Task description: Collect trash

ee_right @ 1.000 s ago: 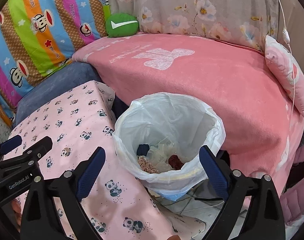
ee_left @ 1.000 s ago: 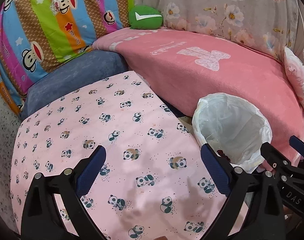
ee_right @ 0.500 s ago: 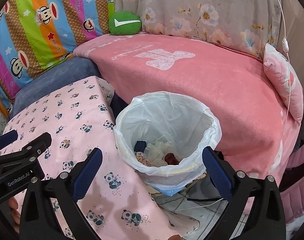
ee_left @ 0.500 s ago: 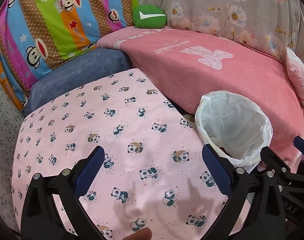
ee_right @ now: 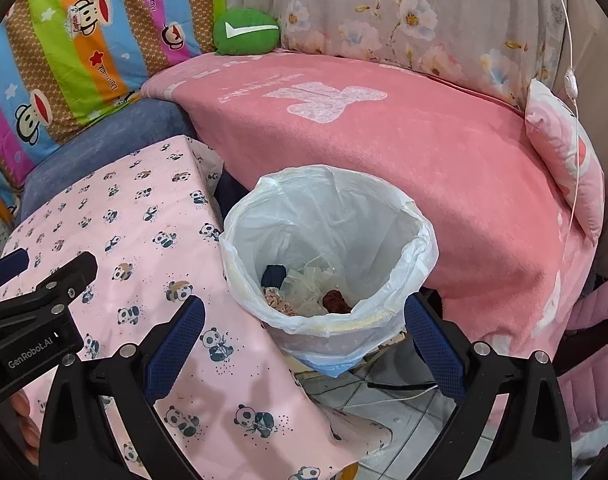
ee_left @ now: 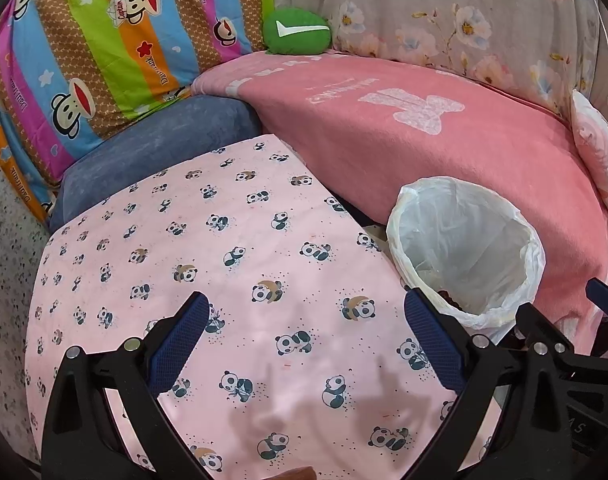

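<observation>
The right gripper [ee_right: 304, 344] has just spread its fingers wide and empty; the lined trash bin [ee_right: 419, 240] sits between and just beyond them. The left gripper [ee_left: 307, 340] gapes empty over the panda-print worktop [ee_left: 208, 248].

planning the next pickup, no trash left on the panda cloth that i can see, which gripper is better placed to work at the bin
Right. The right gripper is open and empty directly before the bin; the left gripper faces bare panda cloth.
</observation>
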A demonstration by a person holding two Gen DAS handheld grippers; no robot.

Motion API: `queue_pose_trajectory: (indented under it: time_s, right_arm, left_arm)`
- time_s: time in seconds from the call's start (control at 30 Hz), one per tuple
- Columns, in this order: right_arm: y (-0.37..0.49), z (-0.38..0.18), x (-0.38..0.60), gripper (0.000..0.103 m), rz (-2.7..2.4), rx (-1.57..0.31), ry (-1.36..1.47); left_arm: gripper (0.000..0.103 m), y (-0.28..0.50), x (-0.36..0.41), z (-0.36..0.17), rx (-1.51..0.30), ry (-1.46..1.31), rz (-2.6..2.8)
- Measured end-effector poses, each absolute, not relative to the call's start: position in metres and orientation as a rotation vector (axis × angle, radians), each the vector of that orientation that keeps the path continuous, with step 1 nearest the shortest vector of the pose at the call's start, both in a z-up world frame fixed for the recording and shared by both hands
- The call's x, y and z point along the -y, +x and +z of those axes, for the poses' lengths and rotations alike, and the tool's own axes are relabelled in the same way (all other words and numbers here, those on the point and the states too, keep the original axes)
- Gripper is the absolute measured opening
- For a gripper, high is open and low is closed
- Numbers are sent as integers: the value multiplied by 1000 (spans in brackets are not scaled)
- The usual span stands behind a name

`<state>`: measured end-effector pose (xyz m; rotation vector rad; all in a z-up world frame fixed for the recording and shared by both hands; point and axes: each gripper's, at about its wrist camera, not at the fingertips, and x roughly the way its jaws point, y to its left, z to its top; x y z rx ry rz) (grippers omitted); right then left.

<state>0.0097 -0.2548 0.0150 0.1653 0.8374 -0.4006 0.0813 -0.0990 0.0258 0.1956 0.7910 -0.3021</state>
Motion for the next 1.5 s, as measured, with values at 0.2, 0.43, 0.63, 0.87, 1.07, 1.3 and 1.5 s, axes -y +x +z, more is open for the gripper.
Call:
queue_pose_trajectory:
  time_s: [0.2,0.43,0.63,0.87,1.07,1.3,1.5]
  right_arm:
    - [8,13,255,96,-416,-844,153]
    - [9,11,259,96,-421,-846,159]
    - [9,9,264,96,-424,-847,165]
    - [8,10,268,96,-433,-840,171]
    - [8,10,269,96,-434,-837,171]
    - [8,10,269,96,-435,-836,171]
    - [6,11,272,96,-438,-837,170]
  left_arm:
    - [94,83,103,24,-799,200,-301]
    - [94,85,106,22,-807,206,-301]
    - [94,87,110,21,-814,211,-302]
    - [94,85,113,20,-812,216,-295]
    - [94,84,112,19,-810,222,-294]
    - [94,83,112,19,-809,228,-290]
    - [94,80,115,19,-811,234,-284]
